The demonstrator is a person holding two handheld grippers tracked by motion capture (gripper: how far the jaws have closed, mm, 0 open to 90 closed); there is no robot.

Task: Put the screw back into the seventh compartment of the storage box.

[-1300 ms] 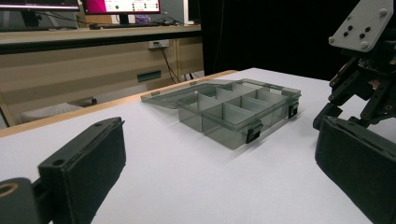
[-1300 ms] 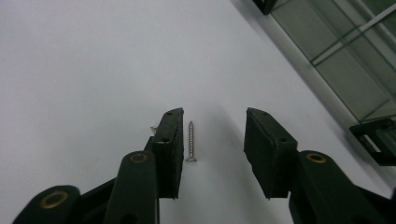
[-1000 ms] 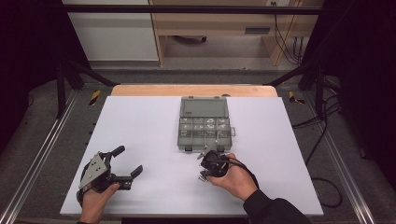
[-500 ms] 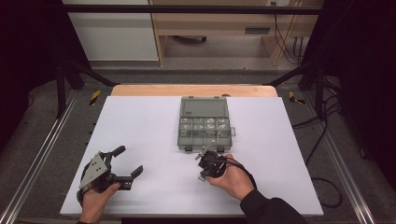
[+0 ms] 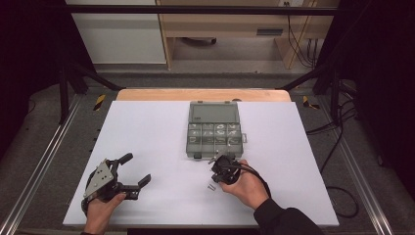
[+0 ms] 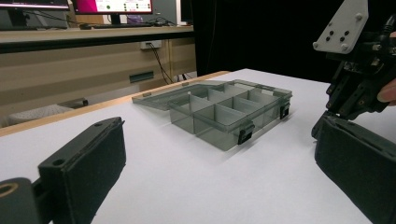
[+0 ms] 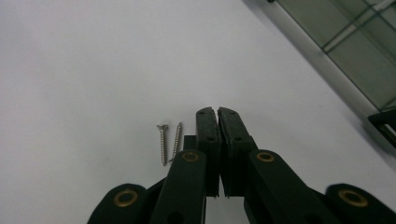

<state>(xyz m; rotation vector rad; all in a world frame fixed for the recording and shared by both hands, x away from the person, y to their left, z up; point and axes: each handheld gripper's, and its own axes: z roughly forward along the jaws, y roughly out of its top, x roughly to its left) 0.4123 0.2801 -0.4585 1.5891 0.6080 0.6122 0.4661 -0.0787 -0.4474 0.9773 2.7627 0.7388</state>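
I see my right tongs [image 7: 218, 111] just closing on nothing (two screws [image 7: 169, 142] lie beside); left tongs [image 5: 136, 169] gape wide.

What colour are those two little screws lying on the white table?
Silvery metal screws, best seen in the right gripper view.

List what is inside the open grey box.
The box is split by dividers into compartments; several hold small pale metal bits, too small to identify. From the left gripper view its smoky walls hide the compartment floors.

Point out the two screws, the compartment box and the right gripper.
screws [image 7: 163, 144]: right gripper view, shank of the left one.
compartment box [image 5: 216, 133]: high view, its dividers.
right gripper [image 7: 218, 113]: right gripper view, between its closed tips.
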